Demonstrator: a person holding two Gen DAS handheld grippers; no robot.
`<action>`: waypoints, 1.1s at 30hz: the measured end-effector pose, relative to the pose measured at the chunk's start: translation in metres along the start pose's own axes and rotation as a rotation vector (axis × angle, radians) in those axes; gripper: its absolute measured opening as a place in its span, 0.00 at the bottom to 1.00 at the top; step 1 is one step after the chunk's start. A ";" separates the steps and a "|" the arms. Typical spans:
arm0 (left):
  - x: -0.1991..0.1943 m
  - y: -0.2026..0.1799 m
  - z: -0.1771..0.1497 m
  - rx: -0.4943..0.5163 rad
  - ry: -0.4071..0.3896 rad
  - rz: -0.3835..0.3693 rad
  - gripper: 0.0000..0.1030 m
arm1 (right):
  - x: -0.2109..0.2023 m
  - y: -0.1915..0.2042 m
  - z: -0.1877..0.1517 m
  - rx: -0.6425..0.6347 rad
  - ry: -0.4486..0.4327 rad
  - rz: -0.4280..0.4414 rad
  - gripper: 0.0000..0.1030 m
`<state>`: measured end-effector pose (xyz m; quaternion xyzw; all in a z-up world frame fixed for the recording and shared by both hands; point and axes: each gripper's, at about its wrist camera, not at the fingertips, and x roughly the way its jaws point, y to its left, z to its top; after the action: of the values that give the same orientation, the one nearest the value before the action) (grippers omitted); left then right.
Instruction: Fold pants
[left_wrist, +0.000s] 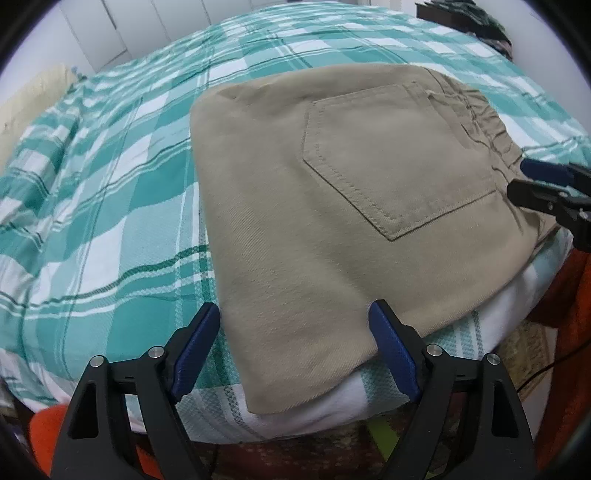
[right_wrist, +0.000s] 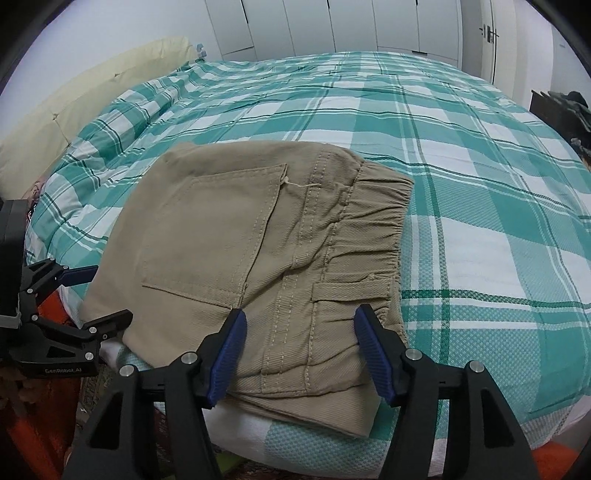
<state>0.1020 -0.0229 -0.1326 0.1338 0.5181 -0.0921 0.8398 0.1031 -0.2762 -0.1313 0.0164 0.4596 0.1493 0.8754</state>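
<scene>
Bedspread (right_wrist: 461, 177) carries the folded pants (right_wrist: 240, 236) at its near edge, part overhanging; a nudge could slide them off. Left gripper (left_wrist: 295, 347) and right gripper (right_wrist: 299, 343) straddle that near edge, fingers apart, gripping nothing; closing now could bunch the fold.

Pants (left_wrist: 332, 221) lying folded: lower layers hiding under top panel, layer count unclear; near edge hanging past bed edge (left_wrist: 332, 417) in left wrist view. Right gripper (left_wrist: 546, 184) getting cut off by frame's right edge, only finger ends showing. Left gripper (right_wrist: 85, 299) running out of right wrist view at left edge. Dark clutter (right_wrist: 569, 110) at far right staying too small and cut off to identify. Floor under bed lying shadowed, blurred.
</scene>
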 end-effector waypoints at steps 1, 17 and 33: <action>0.001 0.005 0.000 -0.018 0.003 -0.020 0.84 | 0.000 0.000 0.000 0.003 -0.001 0.001 0.60; -0.031 0.076 -0.015 -0.311 -0.094 -0.379 0.95 | -0.015 -0.037 -0.016 0.220 0.077 0.126 0.74; 0.046 0.072 0.038 -0.371 0.044 -0.538 0.94 | 0.026 -0.097 -0.001 0.565 0.059 0.455 0.76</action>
<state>0.1757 0.0322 -0.1484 -0.1611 0.5610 -0.2116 0.7839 0.1406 -0.3621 -0.1689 0.3549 0.4925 0.2077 0.7670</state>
